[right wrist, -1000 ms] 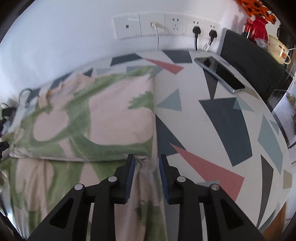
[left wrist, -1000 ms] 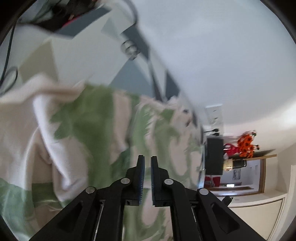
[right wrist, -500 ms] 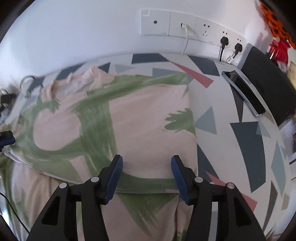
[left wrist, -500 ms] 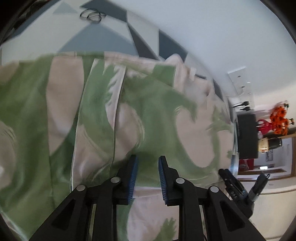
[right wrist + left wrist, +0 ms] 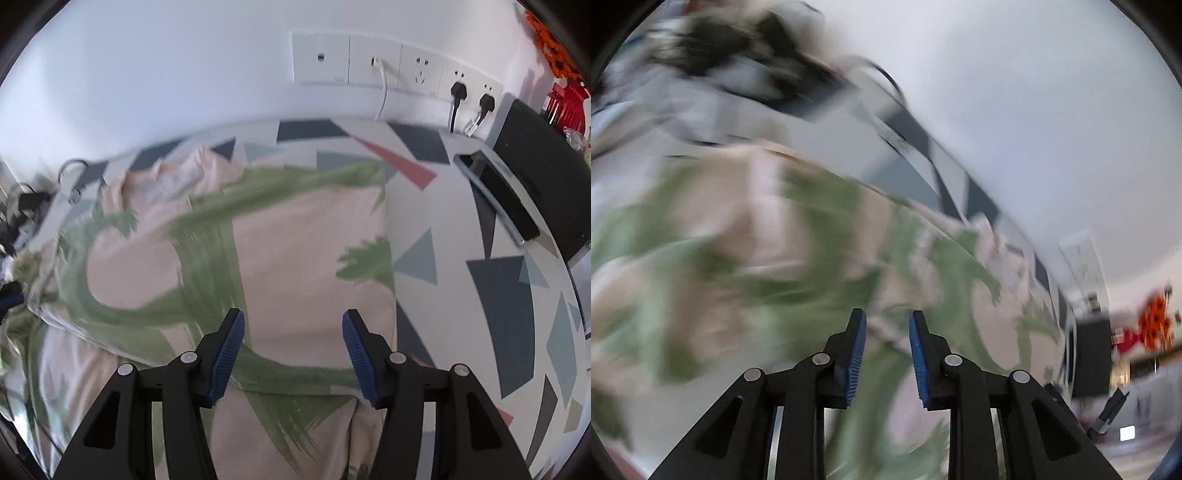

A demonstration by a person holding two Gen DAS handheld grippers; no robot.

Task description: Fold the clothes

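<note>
The garment (image 5: 295, 266) is spread on the bench (image 5: 461, 314) under both tools, its folded edge is found just beneath the open, empty right tool (image 5: 293, 350), while the left tool (image 5: 886, 350), just opened and empty, is held above it.

Bench (image 5: 458, 295) surface white with grey, dark blue and red triangles; stands against a white wall (image 5: 166, 74). Row of wall sockets (image 5: 391, 70) above the far edge: one white cable (image 5: 384, 88) and two black plugs (image 5: 471, 101) inserted. Phone (image 5: 495, 199) lies flat near the right edge, beside a black box (image 5: 539, 166); tangled dark cables (image 5: 22, 210) at far left; orange and red items (image 5: 1152, 325), blurred.
</note>
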